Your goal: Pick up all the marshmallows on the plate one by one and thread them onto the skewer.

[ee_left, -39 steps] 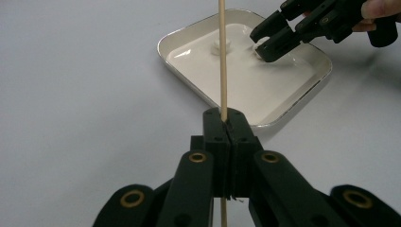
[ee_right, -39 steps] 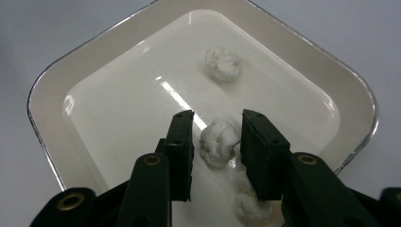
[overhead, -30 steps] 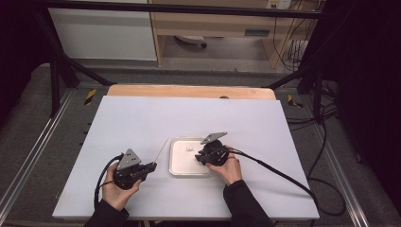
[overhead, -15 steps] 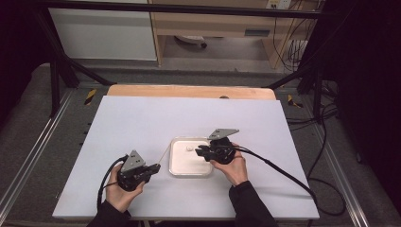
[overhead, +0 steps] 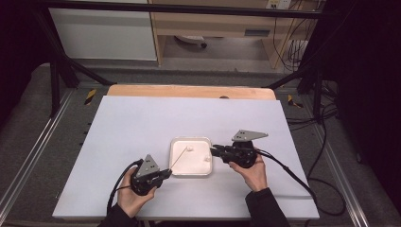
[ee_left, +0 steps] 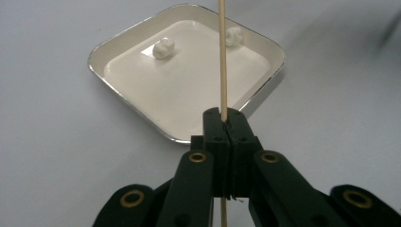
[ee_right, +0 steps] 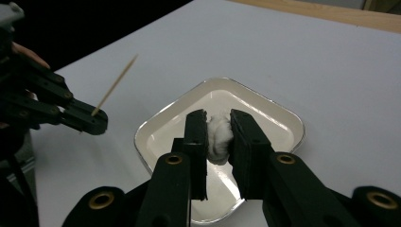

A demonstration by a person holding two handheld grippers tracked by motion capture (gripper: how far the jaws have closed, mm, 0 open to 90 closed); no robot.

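Overhead, one white tray (overhead: 191,171) sits on the bench (overhead: 142,123) between two hand-held grippers — left hand-held gripper (overhead: 163,174), right hand-held gripper (overhead: 215,151). Left gripper view: jaws clamped on one wooden skewer (ee_left: 222,61), two marshmallows (ee_left: 164,48) in the tray. Right gripper view: jaws pinch one marshmallow (ee_right: 219,132) over the tray.

Found no readable text, label, brand, number or sign anywhere. Saw only black-and-yellow hazard stripes (overhead: 90,96) on the frame beside the table (overhead: 142,123), carrying no lettering; a pale plate on the far cabinet stayed too blurred to read.
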